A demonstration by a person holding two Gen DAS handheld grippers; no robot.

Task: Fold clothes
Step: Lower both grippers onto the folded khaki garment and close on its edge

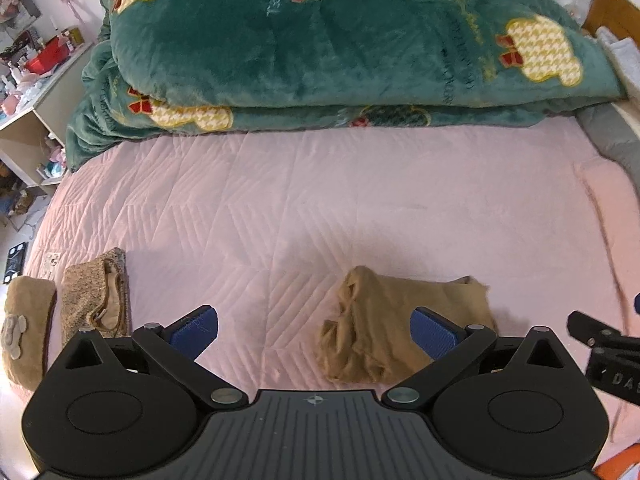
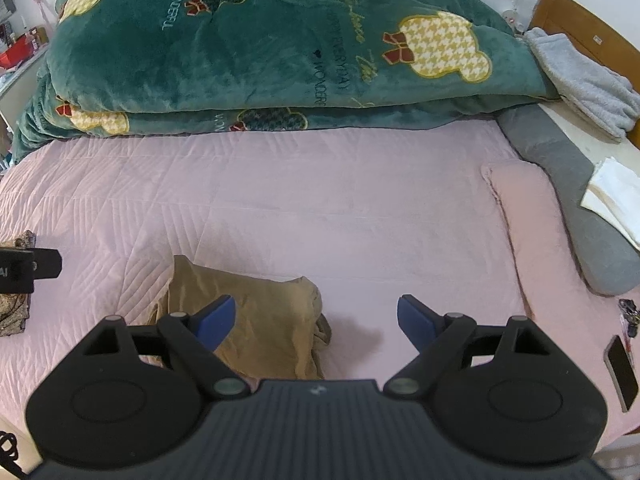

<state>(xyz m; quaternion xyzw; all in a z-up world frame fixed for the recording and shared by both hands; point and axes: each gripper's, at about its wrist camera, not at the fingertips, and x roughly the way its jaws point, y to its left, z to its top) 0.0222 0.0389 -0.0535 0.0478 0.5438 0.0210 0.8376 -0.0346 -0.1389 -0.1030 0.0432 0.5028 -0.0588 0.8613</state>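
Note:
A tan garment (image 1: 384, 328) lies folded into a small bundle on the pink bedspread (image 1: 320, 200); it also shows in the right wrist view (image 2: 260, 320). My left gripper (image 1: 314, 330) is open and empty, with its right finger over the garment's right half. My right gripper (image 2: 316, 320) is open and empty, with its left finger over the garment and its right finger over bare bedspread (image 2: 320, 200). A folded speckled brown garment (image 1: 96, 296) and a folded tan fuzzy garment (image 1: 28, 328) lie at the left.
A thick green blanket (image 1: 340, 40) is piled across the far side of the bed. A pink pillow (image 2: 532, 232), a grey pillow (image 2: 568, 184) and a phone (image 2: 620, 372) are at the right. A cluttered desk (image 1: 36, 80) stands at the far left.

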